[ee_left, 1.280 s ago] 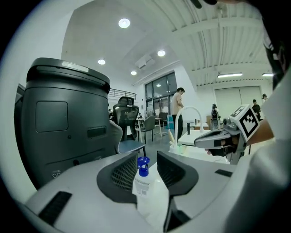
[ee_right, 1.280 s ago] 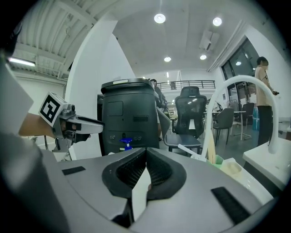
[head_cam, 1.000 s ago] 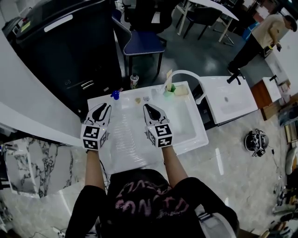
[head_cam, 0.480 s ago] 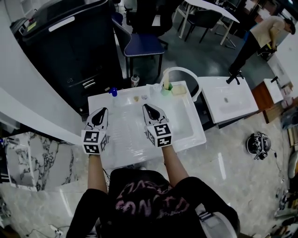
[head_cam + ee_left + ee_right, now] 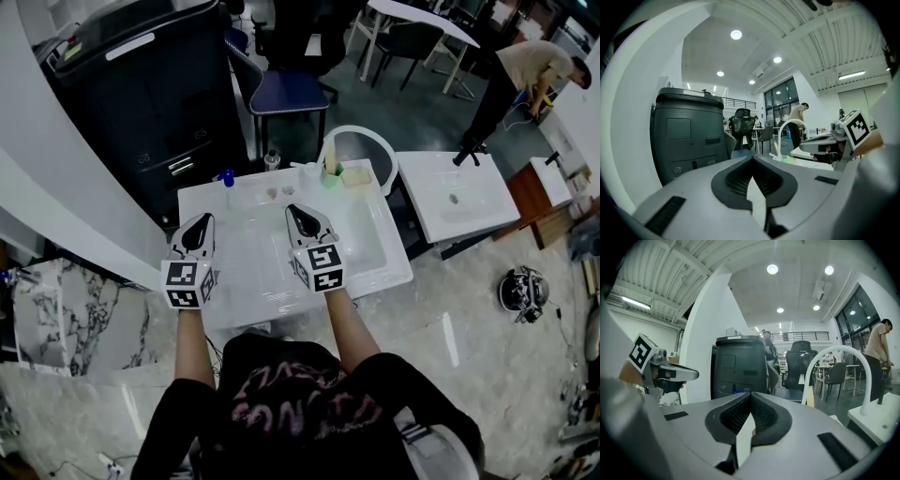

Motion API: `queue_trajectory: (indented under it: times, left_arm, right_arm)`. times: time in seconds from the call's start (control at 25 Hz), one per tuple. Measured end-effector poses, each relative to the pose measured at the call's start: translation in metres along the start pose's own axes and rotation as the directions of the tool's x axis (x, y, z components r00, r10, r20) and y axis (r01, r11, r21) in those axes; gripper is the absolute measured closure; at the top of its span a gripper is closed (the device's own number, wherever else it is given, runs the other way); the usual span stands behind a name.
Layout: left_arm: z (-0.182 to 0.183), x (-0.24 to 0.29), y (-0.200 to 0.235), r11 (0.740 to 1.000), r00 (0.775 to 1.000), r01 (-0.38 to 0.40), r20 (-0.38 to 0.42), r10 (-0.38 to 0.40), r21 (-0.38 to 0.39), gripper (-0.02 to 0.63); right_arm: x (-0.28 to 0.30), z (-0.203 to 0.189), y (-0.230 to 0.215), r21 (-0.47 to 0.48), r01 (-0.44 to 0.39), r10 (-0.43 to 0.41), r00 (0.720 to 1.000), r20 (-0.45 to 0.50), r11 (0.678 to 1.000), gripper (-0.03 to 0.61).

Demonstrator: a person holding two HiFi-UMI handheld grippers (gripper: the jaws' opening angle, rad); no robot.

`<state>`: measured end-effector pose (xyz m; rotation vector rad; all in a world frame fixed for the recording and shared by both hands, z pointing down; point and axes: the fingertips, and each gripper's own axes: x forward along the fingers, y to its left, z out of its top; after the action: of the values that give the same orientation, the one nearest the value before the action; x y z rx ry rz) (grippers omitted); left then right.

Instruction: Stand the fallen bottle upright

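Observation:
A clear bottle with a blue cap (image 5: 226, 177) stands upright at the back left of the white sink top (image 5: 253, 272); its cap (image 5: 736, 391) peeks just over the jaws in the right gripper view. My left gripper (image 5: 201, 228) is short of it, toward the person, shut with nothing between its pads (image 5: 752, 161). Further right over the sink top, my right gripper (image 5: 298, 216) is also shut and empty (image 5: 750, 397). Each gripper shows at the edge of the other's view: the right gripper (image 5: 855, 133) and the left gripper (image 5: 658, 369).
A white curved faucet (image 5: 361, 142), a green cup (image 5: 331, 180) and a yellow sponge (image 5: 355, 176) stand at the back right. A large black machine (image 5: 141, 84) and a blue chair (image 5: 281, 84) lie beyond. A second white basin (image 5: 455, 197) is at the right; a person (image 5: 525, 66) stands far off.
My left gripper's jaws have closed, and both grippers have drawn back toward the person, away from the blue-capped bottle, which stays upright.

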<state>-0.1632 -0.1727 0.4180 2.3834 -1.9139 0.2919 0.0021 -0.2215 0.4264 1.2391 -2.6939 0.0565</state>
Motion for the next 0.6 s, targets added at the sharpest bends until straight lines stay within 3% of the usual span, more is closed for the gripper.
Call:
queue_trajectory:
  times: [0.12,0.6]
  left_arm:
    - [0.0,-0.003,-0.003,1.0,1.0,0.002,-0.002,-0.002,0.019,0.598]
    - [0.006,-0.016,-0.002,1.0,0.999,-0.022,0.029,0.023,-0.02,0.598]
  right_arm:
    - [-0.003,0.001,0.001,-0.006,-0.005,0.005,1.0,0.007,1.0,0.569]
    - [-0.014,0.003,0.003,-0.017,-0.013,0.013,1.0,0.019,1.0,0.569]
